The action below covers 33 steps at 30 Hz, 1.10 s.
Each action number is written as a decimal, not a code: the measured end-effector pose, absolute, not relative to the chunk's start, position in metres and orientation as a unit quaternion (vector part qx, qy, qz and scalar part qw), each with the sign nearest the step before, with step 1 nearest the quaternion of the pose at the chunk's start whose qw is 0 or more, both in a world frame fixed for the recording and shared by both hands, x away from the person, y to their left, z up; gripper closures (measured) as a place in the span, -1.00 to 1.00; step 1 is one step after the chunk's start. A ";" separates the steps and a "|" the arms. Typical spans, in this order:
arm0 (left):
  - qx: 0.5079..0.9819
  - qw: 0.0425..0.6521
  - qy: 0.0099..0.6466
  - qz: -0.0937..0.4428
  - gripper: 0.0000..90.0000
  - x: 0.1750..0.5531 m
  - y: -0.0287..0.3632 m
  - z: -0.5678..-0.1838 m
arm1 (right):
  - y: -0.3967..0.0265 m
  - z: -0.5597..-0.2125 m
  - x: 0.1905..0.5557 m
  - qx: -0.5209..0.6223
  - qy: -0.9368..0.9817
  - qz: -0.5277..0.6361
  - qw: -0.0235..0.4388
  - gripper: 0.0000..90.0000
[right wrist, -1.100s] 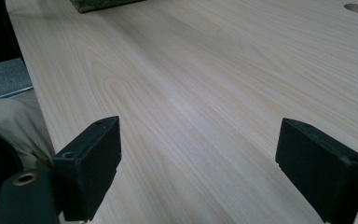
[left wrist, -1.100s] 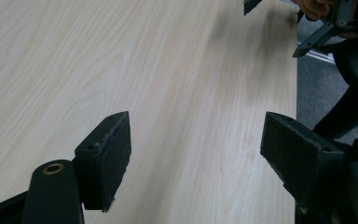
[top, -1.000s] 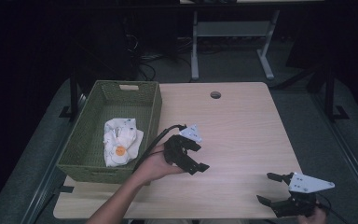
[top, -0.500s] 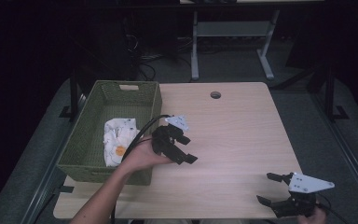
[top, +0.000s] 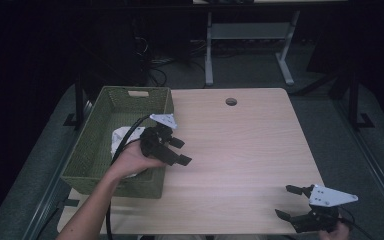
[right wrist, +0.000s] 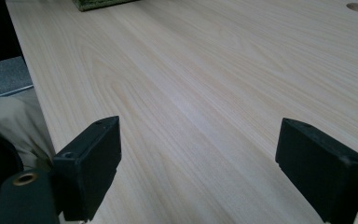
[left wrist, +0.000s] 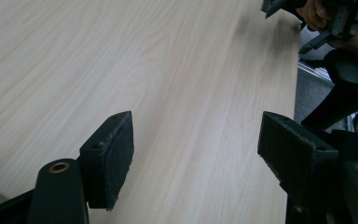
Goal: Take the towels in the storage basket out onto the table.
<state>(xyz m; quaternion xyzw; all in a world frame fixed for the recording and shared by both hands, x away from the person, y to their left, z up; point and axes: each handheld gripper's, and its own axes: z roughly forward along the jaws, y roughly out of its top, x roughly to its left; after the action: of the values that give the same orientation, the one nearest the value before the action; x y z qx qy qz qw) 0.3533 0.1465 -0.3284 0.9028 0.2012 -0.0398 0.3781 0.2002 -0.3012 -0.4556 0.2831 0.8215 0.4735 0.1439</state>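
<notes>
L gripper (top: 176,151), jaws wide & empty, hangs beside basket (top: 92,145); likely next: reach in for white bag (top: 121,137); R gripper (top: 291,202) open, idle.

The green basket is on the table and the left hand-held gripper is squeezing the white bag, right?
Not quite. The left hand-held gripper is open and holds nothing, as the left gripper view shows. The white bag lies in the green basket, which is on the table.
</notes>
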 end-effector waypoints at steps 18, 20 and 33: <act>0.898 0.365 0.247 -0.021 -0.37 0.365 0.195 -0.331 | -0.301 -0.456 0.200 0.283 0.822 0.473 0.142 -0.69; 0.895 0.367 0.254 -0.018 -0.37 0.366 0.202 -0.330 | -0.301 -0.456 0.201 0.282 0.822 0.473 0.144 -0.69; 0.888 0.346 0.303 0.006 -0.38 0.374 0.235 -0.337 | -0.301 -0.456 0.201 0.283 0.822 0.473 0.143 -0.69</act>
<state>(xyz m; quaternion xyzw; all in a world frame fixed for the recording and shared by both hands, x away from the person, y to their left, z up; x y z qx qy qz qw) 0.3741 0.2352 -0.3367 0.8877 0.3032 0.0061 0.3463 0.2009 -0.3009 -0.4560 0.2825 0.8223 0.4727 0.1435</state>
